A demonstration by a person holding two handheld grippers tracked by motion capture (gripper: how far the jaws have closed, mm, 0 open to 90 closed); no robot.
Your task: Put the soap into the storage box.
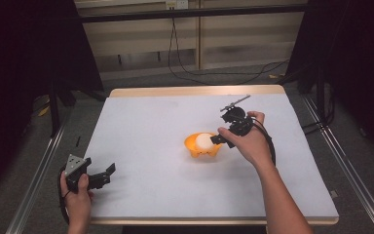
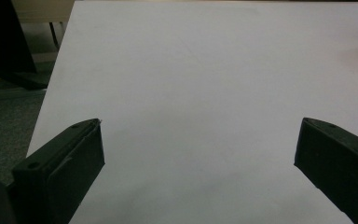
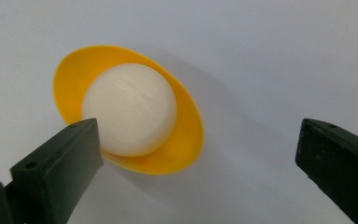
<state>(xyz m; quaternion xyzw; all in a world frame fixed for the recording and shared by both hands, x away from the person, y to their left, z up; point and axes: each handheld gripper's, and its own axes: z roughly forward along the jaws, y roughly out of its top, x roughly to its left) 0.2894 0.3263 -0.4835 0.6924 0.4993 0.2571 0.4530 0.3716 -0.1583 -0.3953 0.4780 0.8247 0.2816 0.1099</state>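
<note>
An orange cup [image 1: 202,146] stands near the middle of the white table, with a white egg-shaped ball [image 1: 204,140] seated in it. In the right gripper view the ball [image 3: 129,108] rests inside the orange cup [image 3: 189,140], just beyond the left jaw. My right gripper [image 1: 222,138] hovers at the cup's right side, open and holding nothing. My left gripper [image 1: 104,175] is held low at the table's near left corner, open, with bare white table between its jaws [image 2: 196,154].
The white table top [image 1: 151,126] has a wooden strip along its far edge. Dark floor and metal rails flank it on both sides. Cables hang against the back wall.
</note>
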